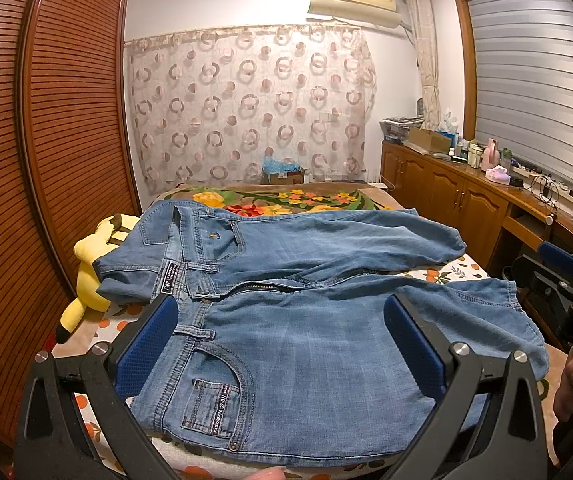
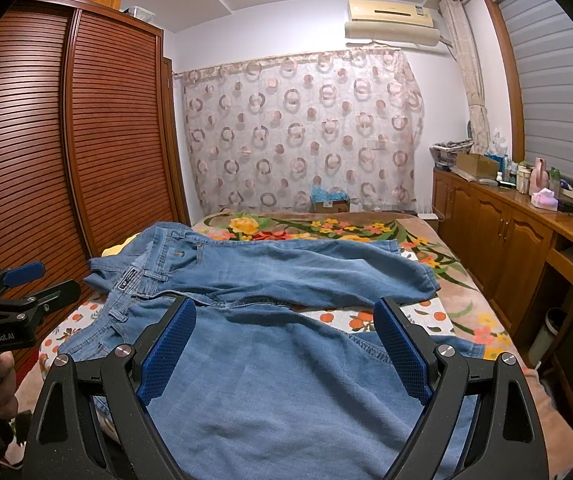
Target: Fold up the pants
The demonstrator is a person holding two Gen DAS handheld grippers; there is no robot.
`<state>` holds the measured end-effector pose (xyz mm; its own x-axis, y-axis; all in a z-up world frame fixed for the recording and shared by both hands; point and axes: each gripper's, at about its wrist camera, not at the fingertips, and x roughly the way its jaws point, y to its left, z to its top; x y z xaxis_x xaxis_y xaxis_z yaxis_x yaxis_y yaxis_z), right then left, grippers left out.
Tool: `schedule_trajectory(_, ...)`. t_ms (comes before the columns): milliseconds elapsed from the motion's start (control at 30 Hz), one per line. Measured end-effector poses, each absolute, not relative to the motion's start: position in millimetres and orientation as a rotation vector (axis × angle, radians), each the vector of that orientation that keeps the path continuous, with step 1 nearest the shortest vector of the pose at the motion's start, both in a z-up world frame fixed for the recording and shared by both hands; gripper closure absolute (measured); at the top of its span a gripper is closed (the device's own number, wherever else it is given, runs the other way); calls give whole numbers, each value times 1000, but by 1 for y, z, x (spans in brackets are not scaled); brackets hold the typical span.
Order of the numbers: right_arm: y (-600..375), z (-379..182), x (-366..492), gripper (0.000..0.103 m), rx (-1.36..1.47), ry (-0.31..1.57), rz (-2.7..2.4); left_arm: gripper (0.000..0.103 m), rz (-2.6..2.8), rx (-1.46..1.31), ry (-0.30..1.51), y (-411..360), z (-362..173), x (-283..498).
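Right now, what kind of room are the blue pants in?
Most likely a bedroom. The jeans lie spread on a bed with a flowery blanket, a tall slatted wardrobe stands beside it, and a yellow plush toy rests at the bed's edge.

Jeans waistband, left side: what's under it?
A yellow plush toy sticks out from under the jeans at the waistband; its far part is covered by denim. Elsewhere the fruit-print sheet shows below. Anything else underneath is hidden.

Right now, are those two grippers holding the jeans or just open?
Left gripper: open, holding nothing, above the jeans.
Right gripper: open, holding nothing, above the jeans.
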<state>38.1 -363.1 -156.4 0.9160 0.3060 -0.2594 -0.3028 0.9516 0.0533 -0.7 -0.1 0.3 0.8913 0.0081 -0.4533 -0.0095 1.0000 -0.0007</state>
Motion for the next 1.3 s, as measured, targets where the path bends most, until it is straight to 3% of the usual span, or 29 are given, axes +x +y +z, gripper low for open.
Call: schedule_trajectory(1300,-363,-156,40,12,12,262,310,0,9,2,465,1,3,-1)
